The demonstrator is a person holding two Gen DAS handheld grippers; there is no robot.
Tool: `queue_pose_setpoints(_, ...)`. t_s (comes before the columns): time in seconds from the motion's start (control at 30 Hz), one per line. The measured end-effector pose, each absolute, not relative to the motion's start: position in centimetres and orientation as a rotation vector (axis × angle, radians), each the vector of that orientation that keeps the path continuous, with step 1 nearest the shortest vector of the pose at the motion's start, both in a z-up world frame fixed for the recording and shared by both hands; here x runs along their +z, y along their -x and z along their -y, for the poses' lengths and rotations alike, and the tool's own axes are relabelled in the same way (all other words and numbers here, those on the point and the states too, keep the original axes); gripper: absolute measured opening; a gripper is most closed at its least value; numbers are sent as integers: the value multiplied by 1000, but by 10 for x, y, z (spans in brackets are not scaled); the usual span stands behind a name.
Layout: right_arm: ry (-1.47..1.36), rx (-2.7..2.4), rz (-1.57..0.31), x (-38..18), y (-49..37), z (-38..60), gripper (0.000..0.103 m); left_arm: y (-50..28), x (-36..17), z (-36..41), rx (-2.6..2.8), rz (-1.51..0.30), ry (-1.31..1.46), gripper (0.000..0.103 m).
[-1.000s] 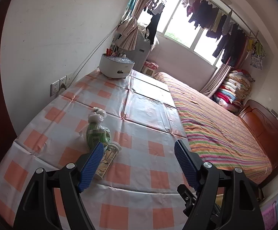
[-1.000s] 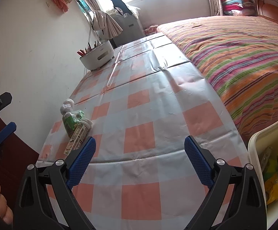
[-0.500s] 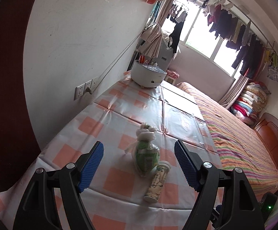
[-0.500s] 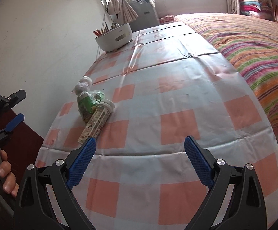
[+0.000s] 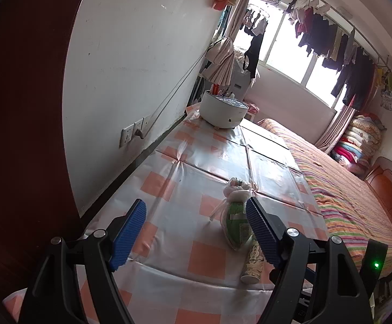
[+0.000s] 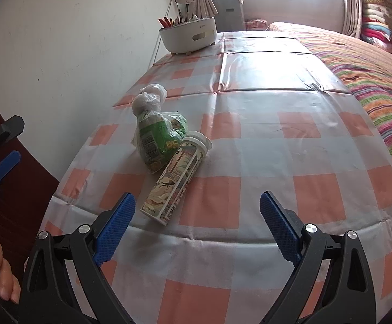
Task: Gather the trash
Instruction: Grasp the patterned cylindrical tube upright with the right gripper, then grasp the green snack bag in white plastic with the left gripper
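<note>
1. At the far left of the right wrist view, your fingers (image 6: pixel 0 278) grip the handle of the left tool (image 6: pixel 3 167); one blue pad of it shows beside the dark wood.
2. Your left tool (image 5: pixel 196 232) is wide open and holds nothing. It hangs over the near left corner of the tabletop (image 5: pixel 169 210).
3. The knotted plastic bag (image 6: pixel 156 132), with green packaging inside, lies on the checked cloth near the wall side. In the left wrist view the bag (image 5: pixel 236 221) sits just beside the right pad of the left tool, partly behind it.
4. The printed tube with a white cap (image 6: pixel 177 175) lies on its side, touching the bag, its bottom end toward the near tabletop edge.
5. Your right tool (image 6: pixel 197 225) is also wide open and empty. The bottom of the tube lies between its pads, closer to the left one.
6. A white utensil holder (image 6: pixel 188 33) stands at the far end of the tabletop.
7. A striped bed (image 6: pixel 371 67) runs along the right side.
</note>
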State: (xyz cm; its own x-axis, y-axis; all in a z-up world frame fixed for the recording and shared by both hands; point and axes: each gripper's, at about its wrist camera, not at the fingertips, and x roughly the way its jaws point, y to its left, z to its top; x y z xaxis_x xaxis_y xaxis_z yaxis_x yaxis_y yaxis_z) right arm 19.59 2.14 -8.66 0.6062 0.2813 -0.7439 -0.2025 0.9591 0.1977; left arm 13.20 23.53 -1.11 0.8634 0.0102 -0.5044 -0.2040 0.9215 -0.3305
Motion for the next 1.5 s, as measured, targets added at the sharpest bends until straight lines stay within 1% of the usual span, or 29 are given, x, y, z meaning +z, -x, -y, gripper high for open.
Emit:
queue_pose_setpoints(0.2,-54,254,-891,-87,-208,-34,92,-131,-15,-240,112,-527,388,74)
queue_pose_setpoints(0.6,12,231,-936,-107,-236,-59,91,-130,-17,-244,109,-534,394,74)
queue_pose_setpoints(0.67,25,229,-947,-110,-242,-63,88,-131,-17,-243,108,-539,391,74)
queue_pose_setpoints(0.73,37,226,-961,-115,-247,-66,81,-132,-18,-243,106,-540,394,74)
queue_pose_setpoints(0.77,39,226,-968,-117,-249,-66,81,-133,-17,-243,105,-540,396,74)
queue_pose_setpoints(0.8,38,227,-972,-118,-250,-66,76,-134,-17,-243,104,-541,396,74)
queue_pose_setpoints(0.87,58,212,-963,-118,-254,-65,72,-135,-17,-241,102,-542,395,74)
queue_pose_setpoints(0.93,55,220,-962,-117,-257,-64,53,-137,-18,-238,102,-545,390,74)
queue_pose_setpoints(0.97,61,221,-959,-115,-259,-64,48,-139,-19,-237,102,-549,386,74)
queue_pose_setpoints(1.0,62,221,-958,-115,-259,-63,37,-141,-20,-236,102,-552,384,74)
queue_pose_setpoints(1.03,61,225,-956,-112,-259,-61,32,-143,-21,-234,101,-558,380,74)
queue_pose_setpoints(1.13,60,236,-959,-112,-257,-57,28,-150,-24,-228,98,-578,364,74)
queue_pose_setpoints(1.3,-6,256,-953,-110,-249,-29,28,-170,-32,-215,67,-639,358,74)
queue_pose_setpoints(1.5,-115,276,-881,-82,-233,13,28,-209,-51,-186,31,-751,314,74)
